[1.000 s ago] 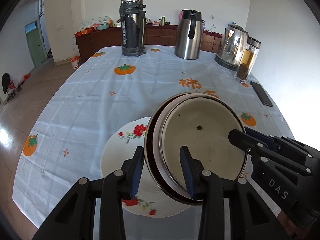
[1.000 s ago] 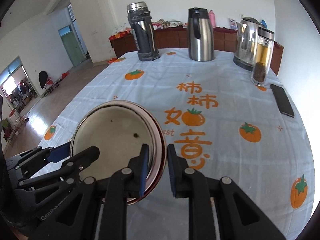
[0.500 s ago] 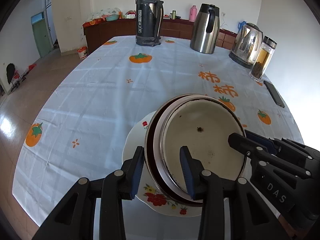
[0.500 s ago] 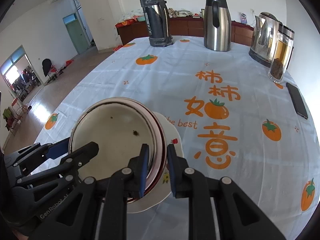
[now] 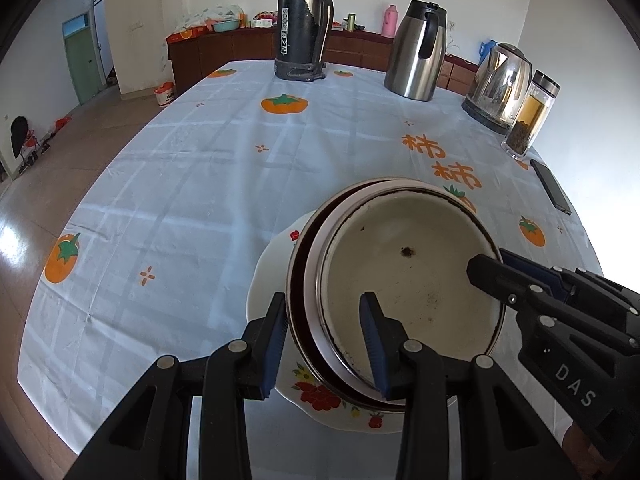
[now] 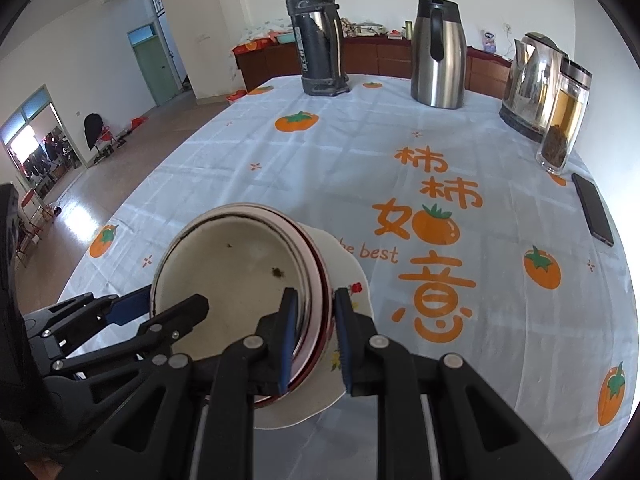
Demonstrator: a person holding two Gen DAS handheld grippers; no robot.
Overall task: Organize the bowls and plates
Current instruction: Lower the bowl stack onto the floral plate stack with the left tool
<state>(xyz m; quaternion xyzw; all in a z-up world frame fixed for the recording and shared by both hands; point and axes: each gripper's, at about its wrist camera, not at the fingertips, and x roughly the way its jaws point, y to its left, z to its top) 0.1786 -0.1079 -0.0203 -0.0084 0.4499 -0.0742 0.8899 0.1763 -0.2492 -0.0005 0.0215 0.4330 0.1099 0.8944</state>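
Two nested bowls (image 5: 408, 280), a cream enamel one inside a dark red-brown one, are held tilted between both grippers. My left gripper (image 5: 324, 320) is shut on the stack's left rim, one blue pad outside and one inside. On the opposite rim my right gripper (image 6: 316, 308) is shut the same way. Each gripper shows in the other's view: the right gripper (image 5: 496, 264) and the left gripper (image 6: 168, 304). Under the bowls (image 6: 240, 280) lies a white floral plate (image 5: 272, 264) (image 6: 344, 276) on the tablecloth. Whether the stack touches the plate I cannot tell.
At the far end of the table stand a black thermos (image 5: 304, 20), a steel jug (image 5: 418, 52), an electric kettle (image 5: 500, 88) and a glass tea bottle (image 5: 532, 116). A phone (image 5: 554, 186) lies at the right edge. The table edge (image 5: 48, 300) drops off to the floor at left.
Both grippers carried the bowl stack back and slightly down until it sits over the floral plate, which earlier lay off to its left. Both grips are unchanged.
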